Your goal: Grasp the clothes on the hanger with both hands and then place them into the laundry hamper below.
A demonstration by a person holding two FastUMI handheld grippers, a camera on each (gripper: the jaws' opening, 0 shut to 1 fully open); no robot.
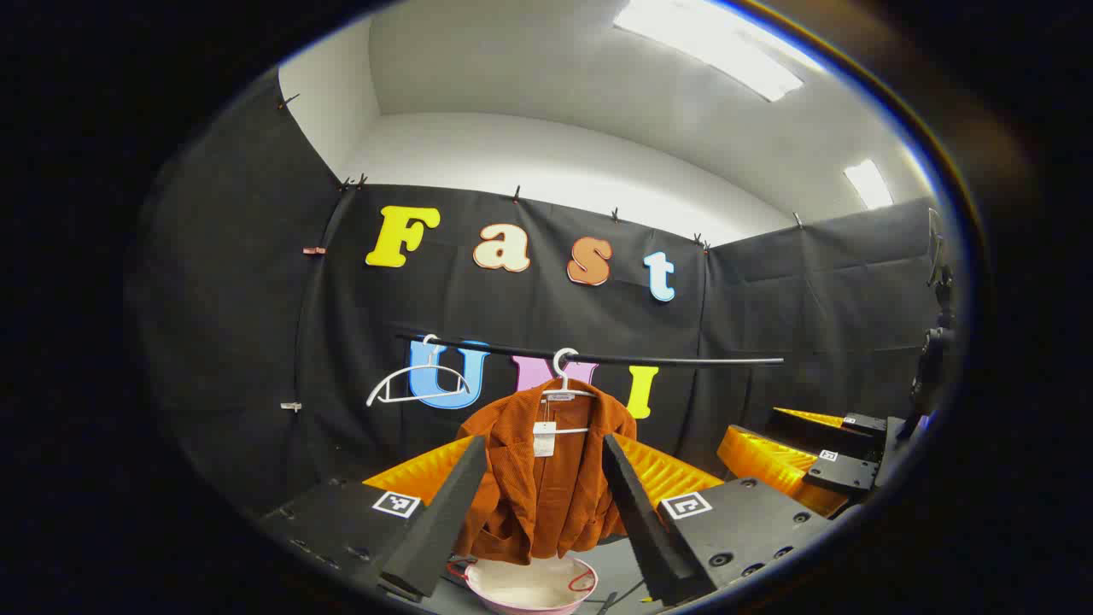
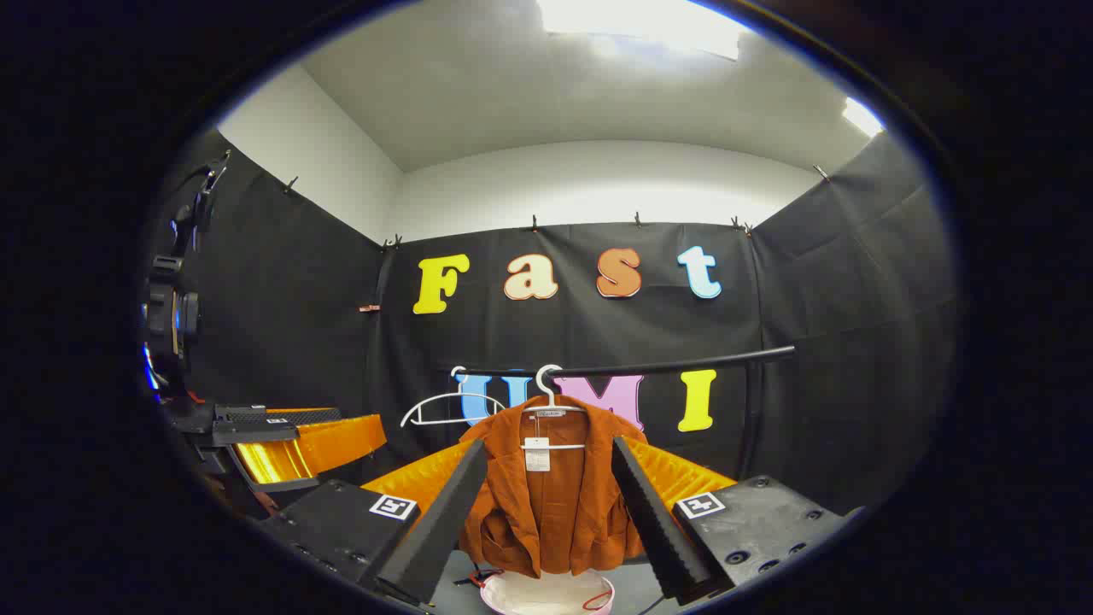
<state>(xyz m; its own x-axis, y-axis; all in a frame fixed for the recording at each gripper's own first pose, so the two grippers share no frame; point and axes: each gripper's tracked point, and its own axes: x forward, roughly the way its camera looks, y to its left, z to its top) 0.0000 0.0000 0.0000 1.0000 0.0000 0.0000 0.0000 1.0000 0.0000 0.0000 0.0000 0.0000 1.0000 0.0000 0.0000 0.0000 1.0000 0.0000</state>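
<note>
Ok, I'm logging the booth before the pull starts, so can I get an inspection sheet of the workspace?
Surface: grey floor under the rail.
Job's things: rust jacket hangs on a white hanger from the black rail; pink-rimmed hamper right below it.
Clutter: spare hanger, bare, on the same rail.
Grippers: left tool open, short of the jacket; right tool open, also short.
Cables: nothing seen.
Surroundings: black cloth walls, white ceiling, lights on.

Rust jacket point(image 1: 546, 487) hanging on white hanger point(image 1: 565, 384), pink hamper point(image 1: 529, 585) directly below.
</note>
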